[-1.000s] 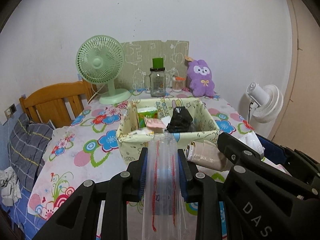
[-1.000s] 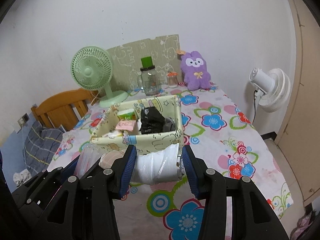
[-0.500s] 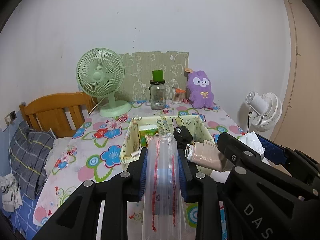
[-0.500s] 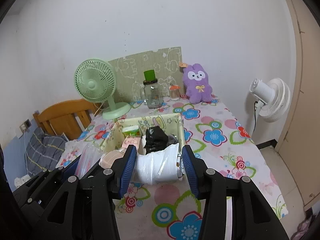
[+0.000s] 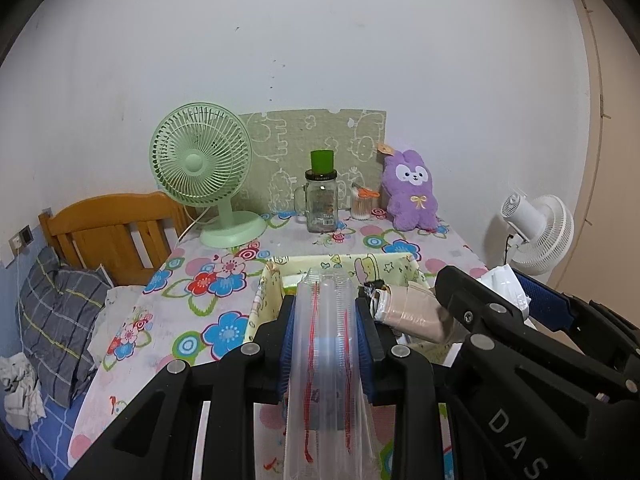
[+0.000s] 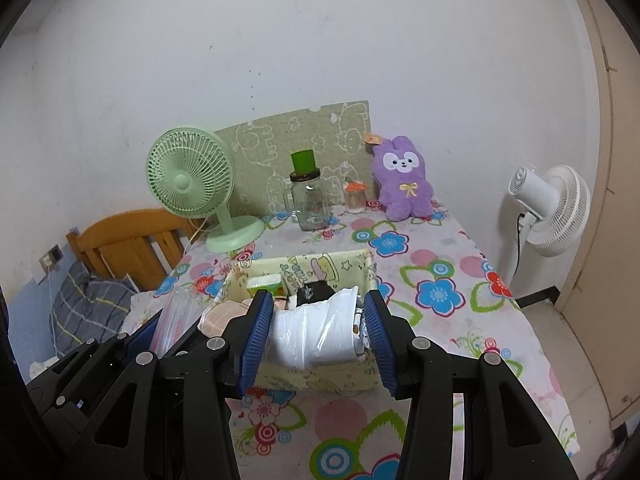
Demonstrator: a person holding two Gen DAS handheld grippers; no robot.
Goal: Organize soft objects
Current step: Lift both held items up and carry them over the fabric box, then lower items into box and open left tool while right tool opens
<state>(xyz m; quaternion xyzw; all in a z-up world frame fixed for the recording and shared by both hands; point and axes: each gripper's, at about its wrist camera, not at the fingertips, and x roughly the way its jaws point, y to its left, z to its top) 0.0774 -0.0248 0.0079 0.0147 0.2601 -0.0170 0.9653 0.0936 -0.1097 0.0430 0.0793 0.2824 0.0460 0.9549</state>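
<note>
My left gripper (image 5: pixel 325 336) is shut on a clear plastic sleeve with red lines (image 5: pixel 326 364), held above the table's near end. My right gripper (image 6: pixel 318 334) is shut on a white plastic bag bundle (image 6: pixel 316 330), held above the near side of the yellow fabric basket (image 6: pixel 312 378). The basket also shows in the left wrist view (image 5: pixel 264 300) and holds a green packet (image 6: pixel 266 282) and a black item (image 6: pixel 316 292). A beige roll (image 5: pixel 408 312) sits between the two grippers. A purple plush rabbit (image 6: pixel 402 182) stands at the table's far end.
The table wears a floral cloth (image 6: pixel 440 292). At the back stand a green desk fan (image 6: pixel 190 184), a glass jar with a green lid (image 6: pixel 308 196) and a small jar (image 6: pixel 355 196). A wooden bed headboard (image 5: pixel 108 228) is left. A white floor fan (image 6: pixel 552 208) is right.
Both grippers have risen and pulled back toward the near edge with their loads. The basket now looks lower and farther off. Both grips are unchanged.
</note>
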